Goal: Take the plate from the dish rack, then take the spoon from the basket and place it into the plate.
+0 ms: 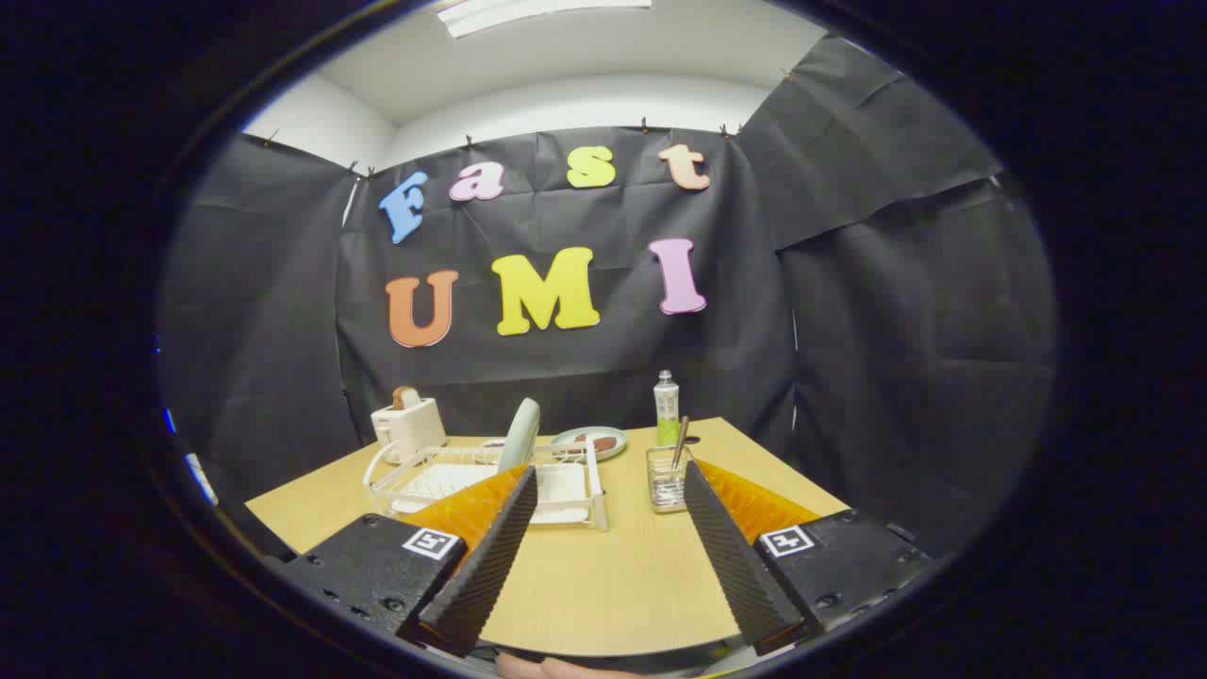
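**Inspector:** Plate (520,434) stands on edge in the rack (415,483), left of centre in the frame, just beyond the left finger. It is not yet lifted. First step of the task is in hand, at the approach stage by my judgement.

**Clerk:** And the hand-held gripper (611,492)?

**Inspector:** Fingers spread wide, nothing between them but bare surface (603,575). Ribbed inner faces, straight-edged, tapering forward.

**Clerk:** What does the next move call for?

**Inspector:** In my view, a swing to the left and forward so the upright rim sits between the fingers, then a close across the plate's thin edge. The plate looks smooth and glazed, pale green-grey, round; a slip is likely unless the ribbed faces bite squarely.

**Clerk:** The rack?

**Inspector:** White, open-framed, with a raised rail and a tray floor. The plate leans in its rear slots.

**Clerk:** Spoon?

**Inspector:** Spoon (681,441), a slim metal handle, stands tilted in the basket (668,479), a small clear square holder right of the rack, just ahead of the right finger. Untouched.

**Clerk:** Other items?

**Inspector:** A white toaster (409,426) at the far left corner, bread showing at the top; a second dish (589,441) with something brown on it behind the rack; a bottle (667,407) with green contents behind the basket. Surface is pale wood-grain, matte.
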